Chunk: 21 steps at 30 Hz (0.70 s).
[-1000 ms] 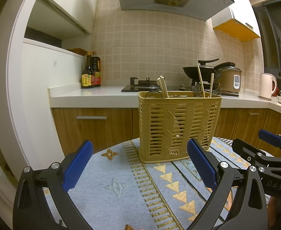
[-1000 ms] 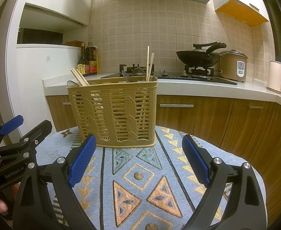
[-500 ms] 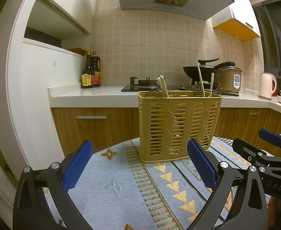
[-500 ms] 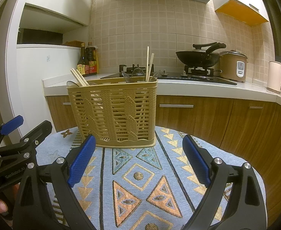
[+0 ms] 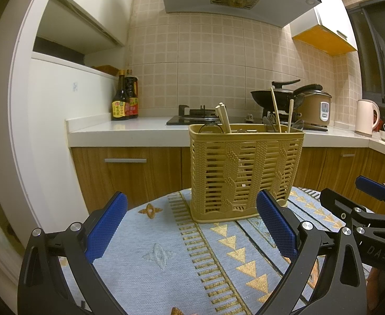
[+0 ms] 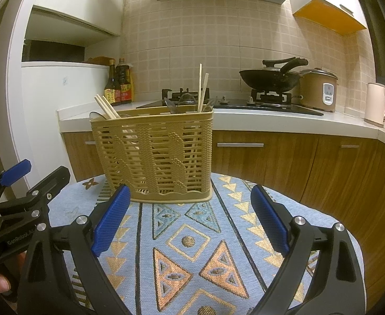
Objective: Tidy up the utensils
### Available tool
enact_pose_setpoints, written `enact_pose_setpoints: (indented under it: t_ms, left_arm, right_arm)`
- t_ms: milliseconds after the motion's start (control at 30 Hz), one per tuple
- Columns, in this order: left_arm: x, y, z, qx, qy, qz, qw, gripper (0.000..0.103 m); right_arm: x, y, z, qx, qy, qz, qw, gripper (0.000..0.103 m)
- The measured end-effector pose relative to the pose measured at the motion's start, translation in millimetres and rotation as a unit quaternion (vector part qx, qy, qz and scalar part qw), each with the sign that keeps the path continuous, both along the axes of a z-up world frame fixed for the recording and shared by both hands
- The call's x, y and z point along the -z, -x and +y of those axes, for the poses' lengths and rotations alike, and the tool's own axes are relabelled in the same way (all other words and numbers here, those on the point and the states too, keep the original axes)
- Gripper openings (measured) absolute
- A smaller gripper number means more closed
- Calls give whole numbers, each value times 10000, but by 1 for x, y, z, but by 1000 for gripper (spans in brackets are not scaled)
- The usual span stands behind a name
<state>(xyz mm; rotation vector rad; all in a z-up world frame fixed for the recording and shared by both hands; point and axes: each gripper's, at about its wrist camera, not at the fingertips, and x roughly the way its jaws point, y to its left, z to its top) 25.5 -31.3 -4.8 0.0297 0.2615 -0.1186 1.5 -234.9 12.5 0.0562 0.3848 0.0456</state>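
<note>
A tan woven plastic utensil basket [image 5: 246, 170] stands upright on the patterned blue tablecloth [image 5: 166, 257]; it also shows in the right wrist view [image 6: 155, 155]. Wooden chopsticks [image 5: 275, 110] and spoon ends stick out of its top, as in the right wrist view [image 6: 201, 88]. My left gripper [image 5: 191, 225] is open and empty, just short of the basket. My right gripper [image 6: 189, 225] is open and empty, also in front of the basket. Each gripper shows at the edge of the other's view.
The round table's edge drops off close behind the basket. Beyond it runs a kitchen counter [image 5: 129, 128] with sauce bottles [image 5: 125, 99], a gas hob with a black wok [image 6: 270, 78], a rice cooker [image 6: 318, 90] and a kettle [image 6: 377, 105].
</note>
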Motion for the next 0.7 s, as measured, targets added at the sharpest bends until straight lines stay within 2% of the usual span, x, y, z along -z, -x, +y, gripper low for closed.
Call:
enact_pose_setpoints:
  t_ms: [700]
  left_arm:
    - [0, -1, 1, 18, -2, 27, 10000, 95]
  right_arm:
    - [0, 1, -1, 21, -11, 1, 10000, 90]
